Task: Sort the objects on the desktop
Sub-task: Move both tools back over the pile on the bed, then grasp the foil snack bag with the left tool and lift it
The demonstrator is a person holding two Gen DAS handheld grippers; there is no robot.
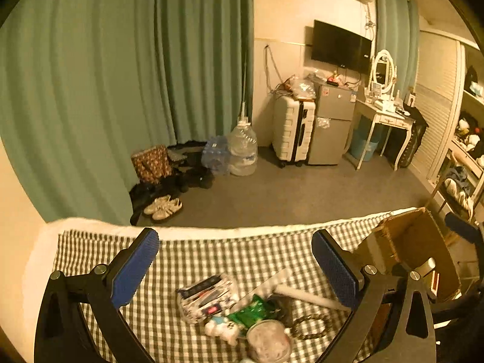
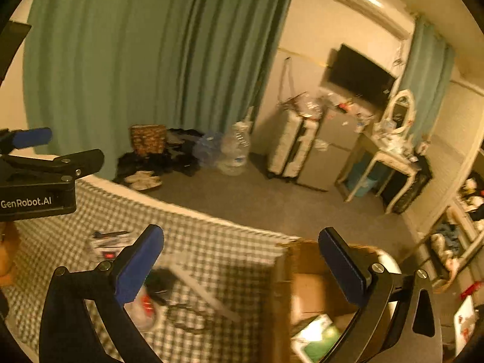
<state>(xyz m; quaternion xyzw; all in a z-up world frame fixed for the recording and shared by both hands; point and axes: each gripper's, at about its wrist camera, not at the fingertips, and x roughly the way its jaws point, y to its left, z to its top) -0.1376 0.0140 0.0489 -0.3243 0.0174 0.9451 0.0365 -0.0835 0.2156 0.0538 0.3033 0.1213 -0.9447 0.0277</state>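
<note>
A dim, warm-lit bedroom lies behind a table covered with a green-and-white checked cloth (image 1: 193,260), its far edge trimmed in white. On the cloth sits the small heap to be sorted: a white crinkly packet with dark printed panels and a red mark (image 1: 207,298), a green foil wrapper (image 1: 254,311) just right of it, a white plush toy with blue trim (image 1: 222,329) touching the wrapper's near side, a round clear container with a pale lid (image 1: 269,343) at the near edge, a white paper-wrapped stick (image 1: 305,296) lying slantwise, and a dark beaded bracelet (image 1: 311,326) just beside the container.

At the right end of the table stands an open brown cardboard box (image 1: 414,248); in the right wrist view a white-and-green flat packet (image 2: 317,338) lies inside it, blurred.

The left gripper (image 1: 236,263) hovers above the heap with its blue-padded fingers (image 1: 136,266) spread wide and nothing between them. The right gripper (image 2: 242,266) is likewise fully spread and empty, with its left pad over the cloth and its right pad over the box.

Farther out, across grey carpet, a long green curtain (image 1: 121,90) hangs on the left, with shoes (image 1: 163,205), a patterned bag (image 1: 151,163) and a large clear water bottle (image 1: 243,151) at its foot. A white hard suitcase (image 1: 292,133) stands against a small grey fridge (image 1: 332,127); a black wall television (image 1: 340,47) hangs above, and a white dressing table with an oval mirror (image 1: 382,72) stands to the right.
</note>
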